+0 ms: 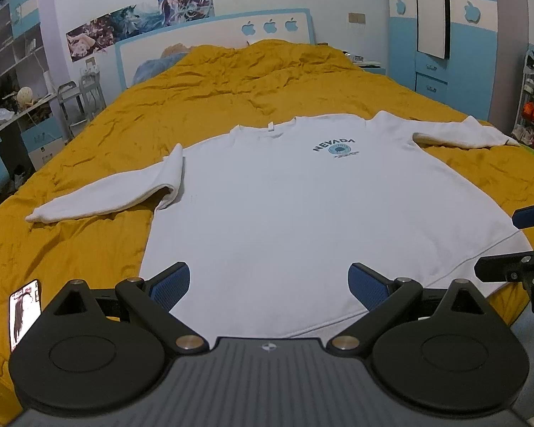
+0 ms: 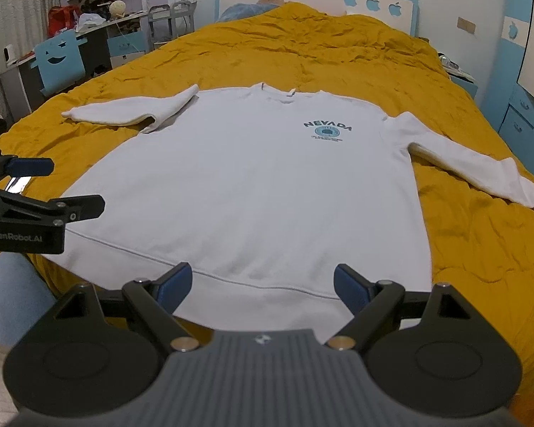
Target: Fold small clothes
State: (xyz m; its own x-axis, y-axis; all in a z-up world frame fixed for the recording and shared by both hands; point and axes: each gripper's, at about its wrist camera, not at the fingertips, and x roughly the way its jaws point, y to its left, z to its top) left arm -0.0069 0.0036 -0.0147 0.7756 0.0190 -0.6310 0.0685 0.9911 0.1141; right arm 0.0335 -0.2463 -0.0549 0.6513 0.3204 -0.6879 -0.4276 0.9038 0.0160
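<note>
A white long-sleeved sweatshirt [image 1: 284, 213] with a blue "NEVADA" print lies flat, front up, on the yellow bedspread [image 1: 213, 92], both sleeves spread out sideways; it also shows in the right wrist view [image 2: 260, 185]. My left gripper [image 1: 270, 286] is open and empty, hovering over the hem near the bed's front edge. My right gripper [image 2: 263, 286] is open and empty above the hem band. Each gripper shows at the edge of the other's view, the right one [image 1: 516, 238] and the left one [image 2: 39, 192].
A phone [image 1: 25, 311] with a lit screen lies on the bedspread at the front left. A blue-and-white headboard [image 1: 213, 35] stands at the far end. Desk, shelves and a blue chair [image 2: 58, 62] stand left of the bed, wardrobe [image 1: 445, 35] and shoe rack right.
</note>
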